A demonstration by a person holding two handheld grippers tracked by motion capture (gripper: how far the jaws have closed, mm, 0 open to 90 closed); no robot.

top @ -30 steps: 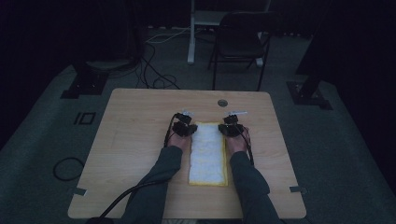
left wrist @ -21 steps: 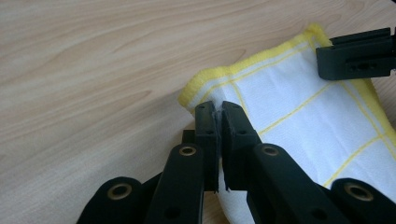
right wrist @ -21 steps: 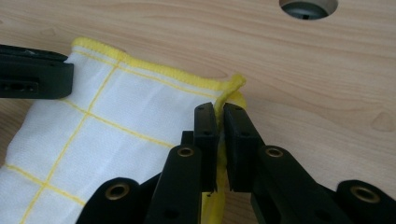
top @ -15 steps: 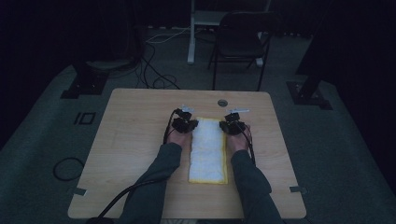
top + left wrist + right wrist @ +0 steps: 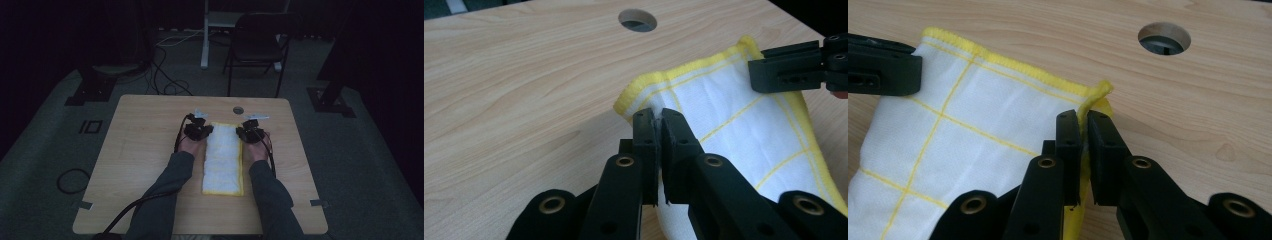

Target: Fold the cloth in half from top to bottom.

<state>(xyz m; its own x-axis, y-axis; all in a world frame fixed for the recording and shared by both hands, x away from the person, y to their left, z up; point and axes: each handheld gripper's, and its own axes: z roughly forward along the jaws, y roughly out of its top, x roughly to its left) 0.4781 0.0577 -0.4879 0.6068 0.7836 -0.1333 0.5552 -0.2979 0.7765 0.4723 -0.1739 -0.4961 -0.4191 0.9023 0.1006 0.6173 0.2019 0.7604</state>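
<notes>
Pinching 2 far corners of the cloth [image 5: 223, 159], both tools look clamped: left tool [image 5: 657, 120] has its jaws closed on the yellow hem at the cloth's far-left corner, right tool [image 5: 1083, 122] closed on the far-right corner, hem curling up just above its tips. Cloth itself lies folded in a long strip down the middle of the table [image 5: 145, 150], between the person's forearms, far end near the round hole [image 5: 238, 109].

Risks, as I judge them: each grip is thin, right at the edge, so 1 corner could slip out if pulled unevenly. If only the top layer is caught, lifting would open the fold w/o moving the rest. Pulling apart too hard could stretch or skew the cloth vs. the table edge.
</notes>
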